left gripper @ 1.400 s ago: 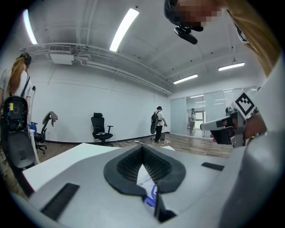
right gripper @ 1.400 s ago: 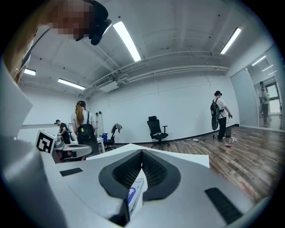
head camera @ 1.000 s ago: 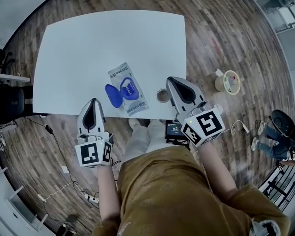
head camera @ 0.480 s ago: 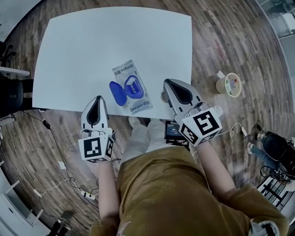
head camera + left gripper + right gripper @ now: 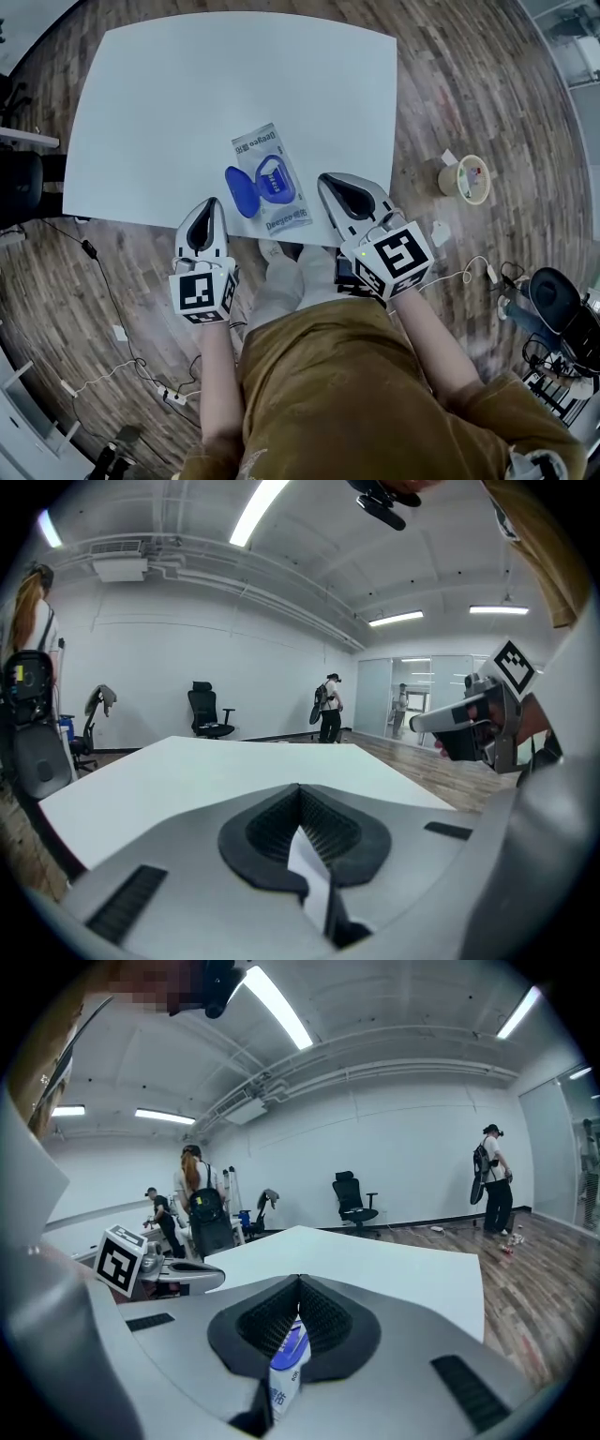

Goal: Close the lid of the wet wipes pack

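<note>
Overhead view from a head camera: a white table (image 5: pixel 187 94) fills the upper half of the frame, standing on a wooden floor. Near the table's lower edge, just left of frame centre, lies the wet wipes pack (image 5: pixel 253 145), a flat pale packet set at a slight diagonal. Its round blue lid (image 5: pixel 238 192) is flipped fully open and rests flat on the table to the left of the pack's blue opening. The person's left gripper (image 5: pixel 210 201) hovers at the table's near edge, just below and left of the lid and not touching it. The right gripper (image 5: pixel 323 178) hovers just to the right of the pack, also apart from it. Both grippers have their jaws together at the tips and nothing clamped between them. In the right gripper view, a strip of the pack (image 5: pixel 288 1358) shows through the hollow behind the closed tips, lying beyond the jaws rather than held. This looks like the approach step: the lid is not yet closed. The next move probably calls for a gripper, most likely the left one nearest the lid, to tip the lid over its hinge toward the right and press it down onto the opening, perhaps with the other gripper steadying the pack.
</note>
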{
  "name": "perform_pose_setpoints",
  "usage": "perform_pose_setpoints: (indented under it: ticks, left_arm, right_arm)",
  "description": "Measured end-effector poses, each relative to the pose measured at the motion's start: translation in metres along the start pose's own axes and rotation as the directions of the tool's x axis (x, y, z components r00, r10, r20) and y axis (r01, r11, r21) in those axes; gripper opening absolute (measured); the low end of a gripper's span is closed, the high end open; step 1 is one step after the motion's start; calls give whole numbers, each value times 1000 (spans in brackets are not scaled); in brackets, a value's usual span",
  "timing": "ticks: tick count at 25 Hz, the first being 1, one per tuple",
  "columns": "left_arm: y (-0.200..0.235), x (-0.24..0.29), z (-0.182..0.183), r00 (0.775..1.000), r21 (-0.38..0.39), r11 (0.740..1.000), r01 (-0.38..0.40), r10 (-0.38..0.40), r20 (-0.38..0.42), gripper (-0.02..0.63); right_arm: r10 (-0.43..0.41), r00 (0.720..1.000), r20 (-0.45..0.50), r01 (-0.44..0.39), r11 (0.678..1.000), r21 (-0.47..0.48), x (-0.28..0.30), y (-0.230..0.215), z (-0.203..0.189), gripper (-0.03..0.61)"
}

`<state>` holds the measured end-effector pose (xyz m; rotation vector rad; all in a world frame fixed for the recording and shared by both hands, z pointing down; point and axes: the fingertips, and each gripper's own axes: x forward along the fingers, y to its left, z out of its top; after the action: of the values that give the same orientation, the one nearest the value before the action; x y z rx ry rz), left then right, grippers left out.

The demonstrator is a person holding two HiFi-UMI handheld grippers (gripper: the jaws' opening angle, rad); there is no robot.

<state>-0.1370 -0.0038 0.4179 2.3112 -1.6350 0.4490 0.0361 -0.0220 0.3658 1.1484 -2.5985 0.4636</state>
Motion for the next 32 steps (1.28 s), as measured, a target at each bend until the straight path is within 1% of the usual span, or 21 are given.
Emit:
perform_pose_setpoints:
  ticks: [12,20,32]
  left_arm:
    - [14,2,-17,999,2,1000,-20,20,-48,-2]
    - [10,6,-28,997,-5,1000,5,-6,-77,-3]
    - [9,13,-50,990,-35,999,31,-35,-133,-3]
  right_arm:
    - [57,998,-34,-59,997,-48,27,11,-8,6]
    - [73,995,-63,-77,996,-54,39,18,-17,6]
    - [94,991,-95,-99,994,-44,54,25,-27,6]
